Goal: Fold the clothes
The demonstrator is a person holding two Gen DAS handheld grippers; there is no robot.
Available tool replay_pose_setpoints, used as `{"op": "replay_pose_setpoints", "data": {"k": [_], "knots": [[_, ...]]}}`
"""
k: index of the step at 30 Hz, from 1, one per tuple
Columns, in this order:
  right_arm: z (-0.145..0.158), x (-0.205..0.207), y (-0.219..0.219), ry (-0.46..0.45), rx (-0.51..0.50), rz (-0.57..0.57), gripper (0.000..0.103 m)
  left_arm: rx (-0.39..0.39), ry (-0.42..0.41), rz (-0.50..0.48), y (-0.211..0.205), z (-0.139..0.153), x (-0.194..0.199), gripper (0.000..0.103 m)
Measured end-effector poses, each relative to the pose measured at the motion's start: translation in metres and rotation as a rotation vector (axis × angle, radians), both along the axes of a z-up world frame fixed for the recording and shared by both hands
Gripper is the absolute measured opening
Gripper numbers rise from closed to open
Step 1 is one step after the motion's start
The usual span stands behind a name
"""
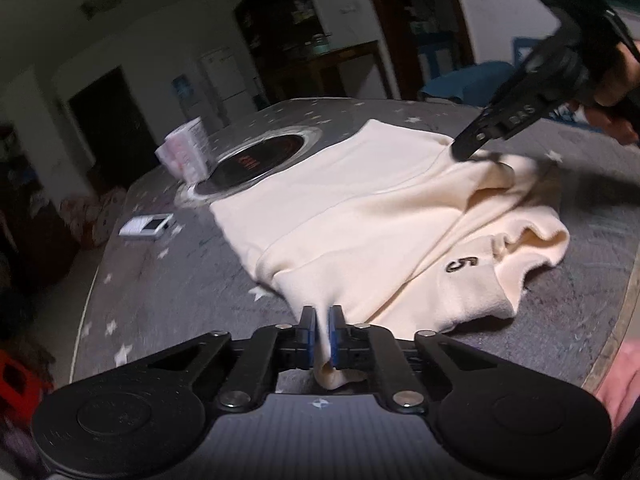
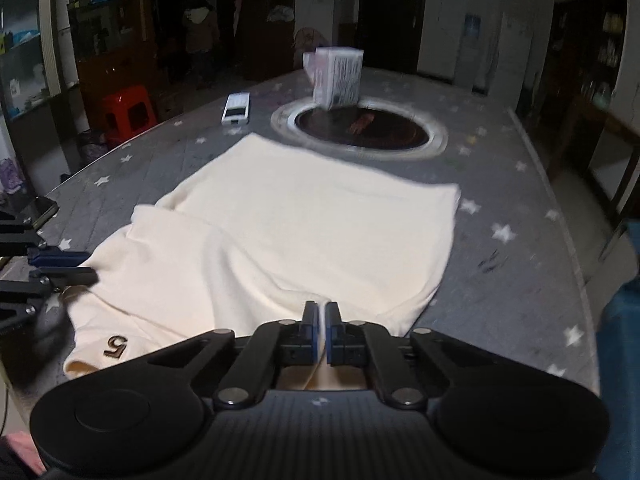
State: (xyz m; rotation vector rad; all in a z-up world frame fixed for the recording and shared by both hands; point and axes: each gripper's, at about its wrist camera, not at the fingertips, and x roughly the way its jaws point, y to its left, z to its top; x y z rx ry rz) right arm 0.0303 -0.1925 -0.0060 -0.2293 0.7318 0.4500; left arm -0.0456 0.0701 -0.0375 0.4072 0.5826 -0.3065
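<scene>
A cream garment [image 1: 360, 208] [image 2: 304, 224] with a dark "5" [image 1: 462, 264] on one part lies partly folded on a grey table with white stars. My left gripper [image 1: 323, 314] is shut on a pinch of its near edge, and cloth bulges out behind the blue pads. The right gripper [image 1: 464, 152] comes in from the upper right of the left wrist view, nipping the far edge. In the right wrist view my right gripper [image 2: 323, 310] is shut on the cloth, while the left gripper [image 2: 76, 268] grips the edge at the left.
A round black inset with a silver rim [image 1: 260, 160] [image 2: 360, 128] sits in the table beyond the garment. A white box [image 1: 186, 152] [image 2: 338, 76] stands at its rim. A small white device [image 1: 146, 226] [image 2: 236, 109] lies nearby. A red stool [image 2: 130, 112] stands off the table.
</scene>
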Motion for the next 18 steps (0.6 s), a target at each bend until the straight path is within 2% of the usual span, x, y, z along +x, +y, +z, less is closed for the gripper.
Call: {"op": "replay_pose_setpoints", "data": {"k": [5,10,13,17,18], "knots": [[0.004,0.004,-0.005,-0.019,-0.002,-0.039,0.003,-0.061,0.023,0.065,0.013,0.004,-0.005,0.006],[-0.001,0.006,-0.010,0.027,0.044,-0.044,0.010,-0.121,0.057,0.111,0.025,0.013,-0.008,0.011],[-0.002,0.007,-0.009,0.039,0.061,-0.036,0.014,-0.187,0.060,0.104,0.022,0.023,-0.003,0.017],[-0.001,0.006,-0.003,0.035,0.075,-0.014,0.017,-0.300,0.086,0.046,0.009,0.032,0.012,0.028],[-0.001,0.006,-0.002,0.027,0.071,-0.010,0.017,-0.316,0.090,0.031,0.005,0.033,0.017,0.028]]}}
